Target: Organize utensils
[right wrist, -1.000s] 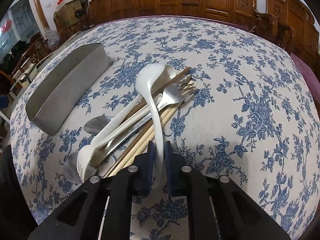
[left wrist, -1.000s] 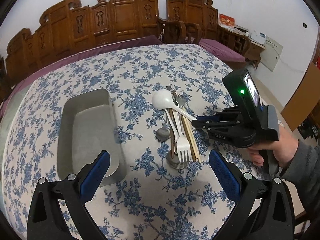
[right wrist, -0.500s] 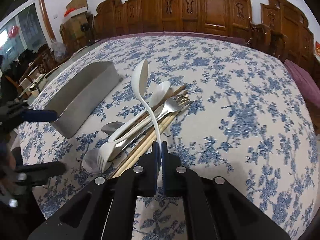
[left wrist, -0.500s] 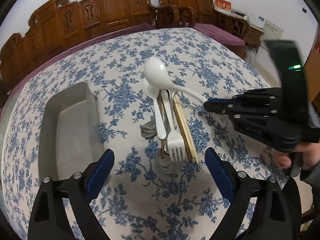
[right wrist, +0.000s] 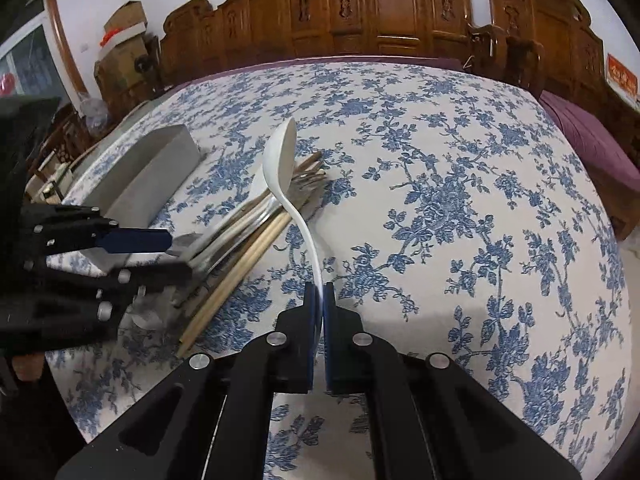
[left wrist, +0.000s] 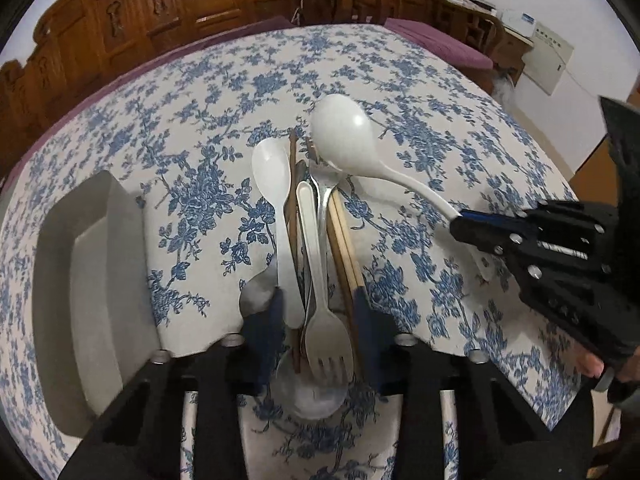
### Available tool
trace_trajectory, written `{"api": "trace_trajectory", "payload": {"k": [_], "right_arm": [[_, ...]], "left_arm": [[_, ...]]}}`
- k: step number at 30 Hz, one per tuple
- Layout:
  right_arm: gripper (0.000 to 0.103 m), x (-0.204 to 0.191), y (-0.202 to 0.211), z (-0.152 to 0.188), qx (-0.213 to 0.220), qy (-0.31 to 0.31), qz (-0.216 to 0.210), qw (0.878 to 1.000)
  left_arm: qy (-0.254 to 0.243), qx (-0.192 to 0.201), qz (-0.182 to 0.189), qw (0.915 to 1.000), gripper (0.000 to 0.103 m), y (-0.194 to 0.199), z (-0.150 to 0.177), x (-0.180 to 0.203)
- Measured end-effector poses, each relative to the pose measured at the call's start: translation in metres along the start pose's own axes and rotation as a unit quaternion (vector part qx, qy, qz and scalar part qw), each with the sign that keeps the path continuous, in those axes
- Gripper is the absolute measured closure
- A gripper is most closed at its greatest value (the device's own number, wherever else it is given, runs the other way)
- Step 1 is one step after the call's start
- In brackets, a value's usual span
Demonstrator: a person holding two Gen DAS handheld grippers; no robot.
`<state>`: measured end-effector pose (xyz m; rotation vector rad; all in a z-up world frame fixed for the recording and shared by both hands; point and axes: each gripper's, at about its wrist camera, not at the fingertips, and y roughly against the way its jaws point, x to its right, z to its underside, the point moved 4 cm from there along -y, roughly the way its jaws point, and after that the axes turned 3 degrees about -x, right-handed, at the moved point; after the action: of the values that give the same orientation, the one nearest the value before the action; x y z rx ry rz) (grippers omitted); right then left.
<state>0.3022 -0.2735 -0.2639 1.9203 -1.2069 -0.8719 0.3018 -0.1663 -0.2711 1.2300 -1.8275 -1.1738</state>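
A bundle of utensils lies on the floral tablecloth: a white fork, a white spoon, wooden chopsticks and a metal spoon. My left gripper straddles the near end of this bundle, its jaws closing, blue pads against the spoon handle and the chopsticks. The right gripper is shut on the handle end of a white ladle-shaped spoon, holding it raised above the pile with its bowl over the far end. From the left wrist this spoon crosses from the right gripper.
A grey metal tray stands to the left of the pile, seen side-on from the right wrist as tray. Carved wooden chairs ring the far table edge. Cardboard boxes sit at the back left.
My left gripper dropped onto the near end of the pile and its wide-open jaws came together around it. The right gripper lifted the white ladle spoon off the pile and tilted it up.
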Motion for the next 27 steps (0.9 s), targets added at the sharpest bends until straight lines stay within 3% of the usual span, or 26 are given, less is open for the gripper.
{"api": "trace_trajectory", "payload": {"k": [4, 13, 17, 19, 27], "right_arm": [[0.098, 0.004, 0.003, -0.001, 0.003, -0.005, -0.001, 1.000], [0.098, 0.005, 0.004, -0.004, 0.006, -0.006, -0.002, 1.000], [0.098, 0.005, 0.004, -0.004, 0.006, -0.006, -0.002, 1.000], [0.098, 0.005, 0.004, -0.004, 0.006, -0.006, -0.003, 1.000], [0.098, -0.005, 0.004, -0.003, 0.001, 0.005, -0.001, 1.000]], "left_arm": [[0.004, -0.010, 0.008, 0.9999, 0.083, -0.006, -0.005, 0.001], [0.004, -0.045, -0.003, 0.9990, 0.085, -0.018, -0.002, 0.002], [0.000, -0.041, -0.011, 0.9991, 0.088, -0.014, -0.001, 0.003], [-0.002, -0.035, -0.019, 0.9992, 0.098, -0.010, -0.001, 0.001], [0.006, -0.020, -0.001, 0.9998, 0.100, 0.010, 0.001, -0.005]]}}
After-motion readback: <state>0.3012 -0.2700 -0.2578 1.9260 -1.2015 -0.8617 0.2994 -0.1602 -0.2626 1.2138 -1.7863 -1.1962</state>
